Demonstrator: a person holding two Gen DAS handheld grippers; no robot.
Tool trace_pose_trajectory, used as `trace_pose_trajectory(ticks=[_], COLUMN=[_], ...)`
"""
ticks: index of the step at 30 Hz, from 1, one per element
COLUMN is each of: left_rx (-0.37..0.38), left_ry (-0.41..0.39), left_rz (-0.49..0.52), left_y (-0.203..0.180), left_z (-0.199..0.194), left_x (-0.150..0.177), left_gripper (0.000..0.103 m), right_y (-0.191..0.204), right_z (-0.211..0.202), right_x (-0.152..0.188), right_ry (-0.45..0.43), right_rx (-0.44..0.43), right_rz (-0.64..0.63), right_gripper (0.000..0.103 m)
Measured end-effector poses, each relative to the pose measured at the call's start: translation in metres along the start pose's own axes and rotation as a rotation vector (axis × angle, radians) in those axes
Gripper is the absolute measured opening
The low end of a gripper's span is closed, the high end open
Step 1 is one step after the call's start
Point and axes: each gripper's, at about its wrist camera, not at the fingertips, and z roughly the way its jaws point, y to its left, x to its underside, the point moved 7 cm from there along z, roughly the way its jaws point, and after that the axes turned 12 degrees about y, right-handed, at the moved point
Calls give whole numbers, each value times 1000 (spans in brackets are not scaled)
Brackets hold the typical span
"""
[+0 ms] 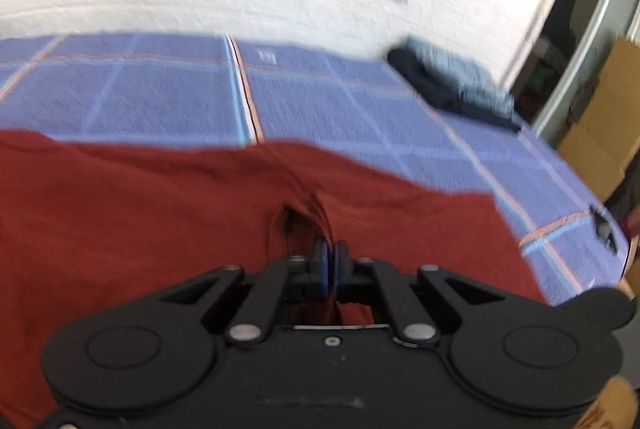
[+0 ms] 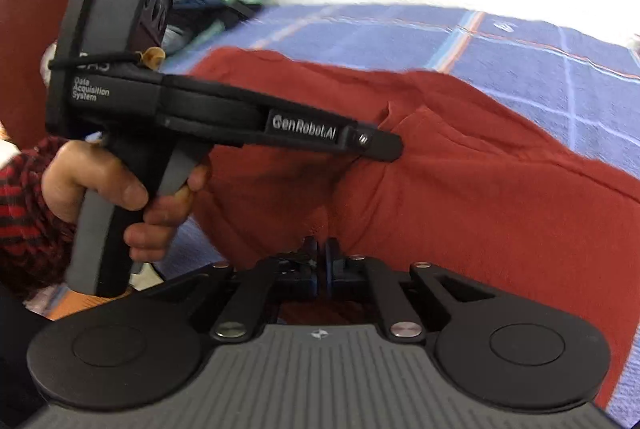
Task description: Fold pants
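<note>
Rust-red pants (image 1: 160, 213) lie spread on a blue checked bedspread (image 1: 168, 93). My left gripper (image 1: 330, 253) is shut on a pinched fold of the red fabric, which puckers just ahead of its blue pads. In the right wrist view the pants (image 2: 480, 189) fill the middle, and my right gripper (image 2: 321, 257) is shut on a gathered bit of the cloth. The left gripper (image 2: 394, 149) shows there from the side, held by a hand, its tip pinching the fabric further up.
A folded dark and grey garment (image 1: 456, 85) lies at the bed's far right corner by the white wall. A cardboard box (image 1: 600, 133) stands past the bed's right edge. A heap of clothes (image 2: 208, 9) sits at the bed's far left in the right wrist view.
</note>
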Motion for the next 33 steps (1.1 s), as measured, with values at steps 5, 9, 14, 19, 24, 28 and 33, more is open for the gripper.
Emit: trace_pose_trajectory(ticks=[5, 9, 14, 19, 24, 28, 33], left_rx=[-43, -5, -46, -306, -428, -343, -219], left_ry=[52, 30, -125, -365, -392, -359, -333], left_rz=[25, -39, -142, -308, -545, -653, -726], left_y=[9, 15, 36, 88, 150, 182, 213], left_z=[10, 19, -38, -125, -151, -141, -119], left_x=[6, 8, -1, 19, 54, 73, 66], left_gripper=[5, 9, 47, 73, 73, 72, 70], right_y=[4, 4, 3, -3, 5, 17, 19], right_z=[16, 14, -10, -11, 12, 23, 28], right_x=[-3, -6, -15, -30, -39, -48, -53], right_ry=[25, 30, -17, -55, -30, -14, 0], right_rx=[-25, -41, -13, 4, -50, -62, -40], right_rz=[-7, 0, -9, -8, 8, -6, -10], right_gripper=[9, 17, 39, 60, 61, 61, 61])
